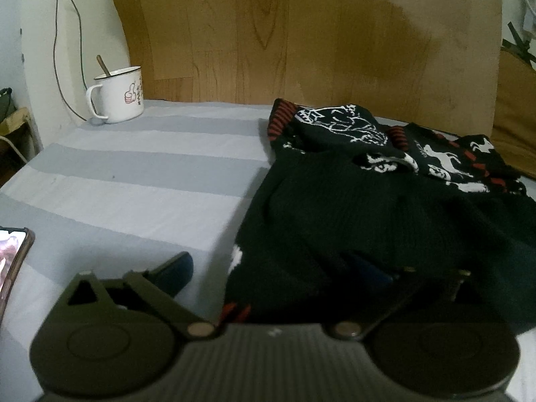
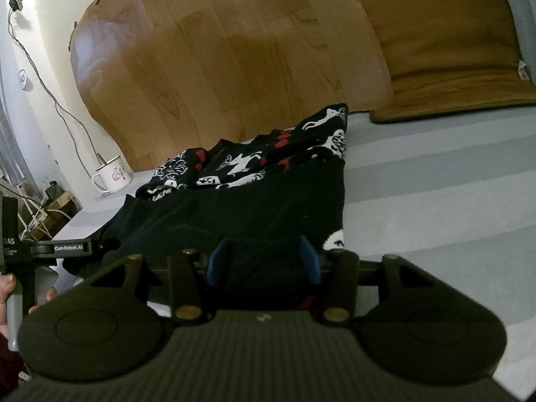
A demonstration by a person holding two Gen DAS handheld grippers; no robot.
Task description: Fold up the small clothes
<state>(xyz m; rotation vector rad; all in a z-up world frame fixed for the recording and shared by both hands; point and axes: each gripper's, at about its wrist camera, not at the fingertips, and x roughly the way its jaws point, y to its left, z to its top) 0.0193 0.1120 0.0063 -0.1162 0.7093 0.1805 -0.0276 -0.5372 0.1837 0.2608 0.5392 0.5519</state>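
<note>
Lying rumpled on the striped bed (image 1: pixel 134 181), the black patterned sweater (image 1: pixel 385 207) is spreading across both grippers' fingers. Left gripper (image 1: pixel 281 268) and right gripper (image 2: pixel 263 261) are gaping apart around its near hem. A white mug (image 1: pixel 117 95) is standing well apart by the wall; a phone (image 1: pixel 13 258) is lying near the left gripper.

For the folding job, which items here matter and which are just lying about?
Part of the job:
- black patterned sweater
- left claw, open at the sweater's near edge
- right claw, open, fabric between its fingers

Just lying about:
- white mug with a spoon in it
- phone
- brown cushion
- wooden board
- striped sheet underneath
</note>
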